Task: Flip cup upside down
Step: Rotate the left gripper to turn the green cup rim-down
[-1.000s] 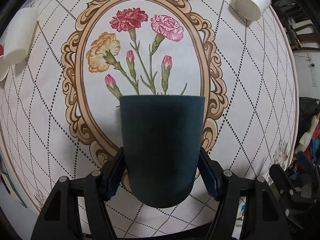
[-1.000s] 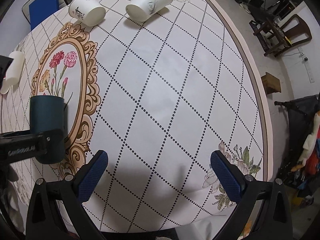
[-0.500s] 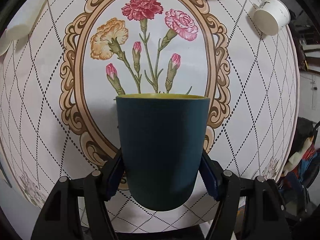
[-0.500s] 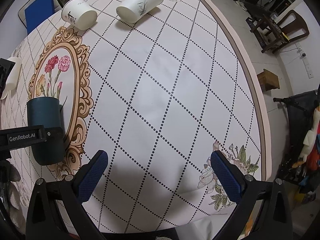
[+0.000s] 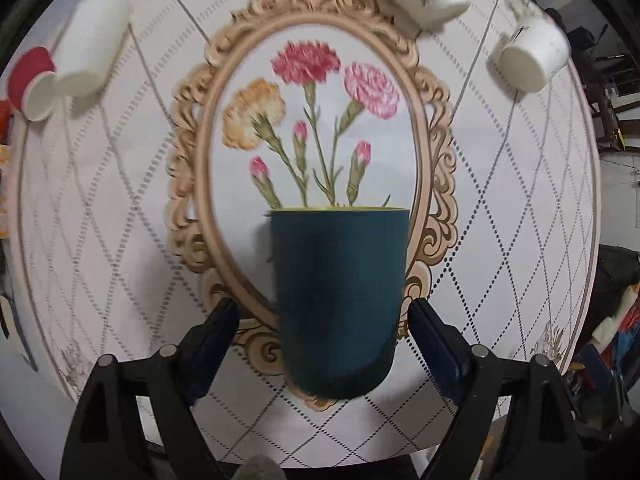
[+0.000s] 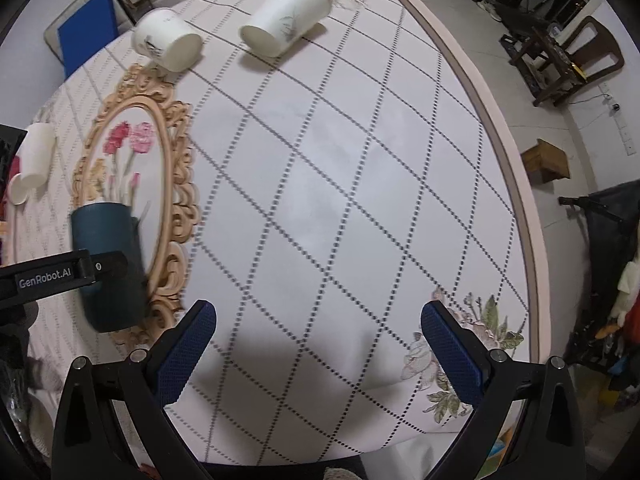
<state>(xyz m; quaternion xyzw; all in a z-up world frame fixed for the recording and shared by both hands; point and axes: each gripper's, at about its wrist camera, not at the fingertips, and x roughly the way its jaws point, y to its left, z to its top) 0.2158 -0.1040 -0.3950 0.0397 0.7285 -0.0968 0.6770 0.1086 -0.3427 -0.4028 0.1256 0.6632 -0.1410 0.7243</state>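
Observation:
A dark teal cup [image 5: 338, 300] with a yellow inside stands between the fingers of my left gripper [image 5: 322, 320], over the flower oval on the tablecloth. The fingers stand apart from the cup's sides, with gaps on both sides. The cup's yellow rim faces away from the camera. The cup also shows in the right wrist view [image 6: 106, 268], at the far left, with the left gripper's arm across it. My right gripper [image 6: 318, 344] is open and empty above the bare checked cloth near the table's front edge.
White paper cups lie on their sides: two at the back [image 6: 168, 46] [image 6: 286, 18], one at the far left [image 5: 86, 50] by a red-and-white cup [image 5: 34, 90]. The round table's edge [image 6: 516, 184] curves on the right, with chairs and clutter beyond.
The left gripper's fingers have spread away from the teal cup, which they clamped before. The left camera has drawn back, so more table shows. The right gripper has barely moved.

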